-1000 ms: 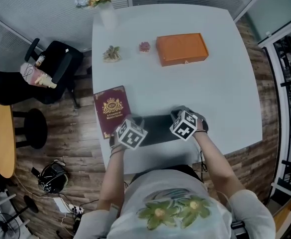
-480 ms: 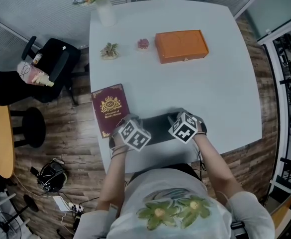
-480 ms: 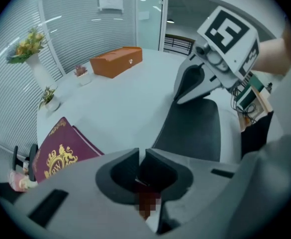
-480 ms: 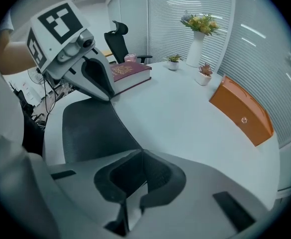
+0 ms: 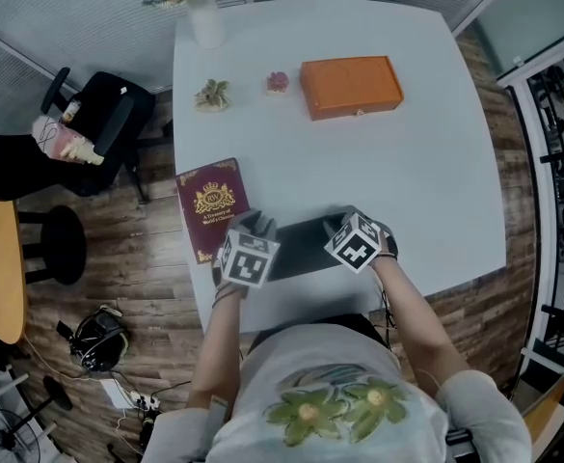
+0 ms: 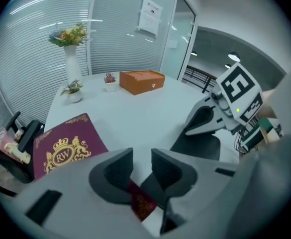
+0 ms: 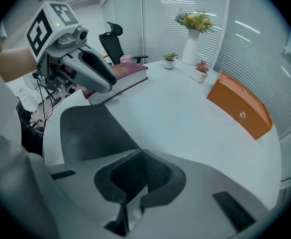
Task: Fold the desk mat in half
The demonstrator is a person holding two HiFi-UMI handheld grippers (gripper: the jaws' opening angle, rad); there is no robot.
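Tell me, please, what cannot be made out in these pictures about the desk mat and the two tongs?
- Head view: the marker cubes hide both tongs' jaws and the ends of the dark flat desk mat.
- Right gripper view: the right tongs are shut; their body hides whether the mat's edge is pinched.
- Left gripper view: the left tongs, whose jaws have just been opening with nothing between them, cover the mat's near end.

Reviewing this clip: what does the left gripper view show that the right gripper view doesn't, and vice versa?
Left only: the left claw from inside, jaws just opened, nothing pinched; the book's gold crest; a wall notice. Right only: the right claw from inside, jaws shut. Both: the other claw, desk mat, orange box, flower vase, table.
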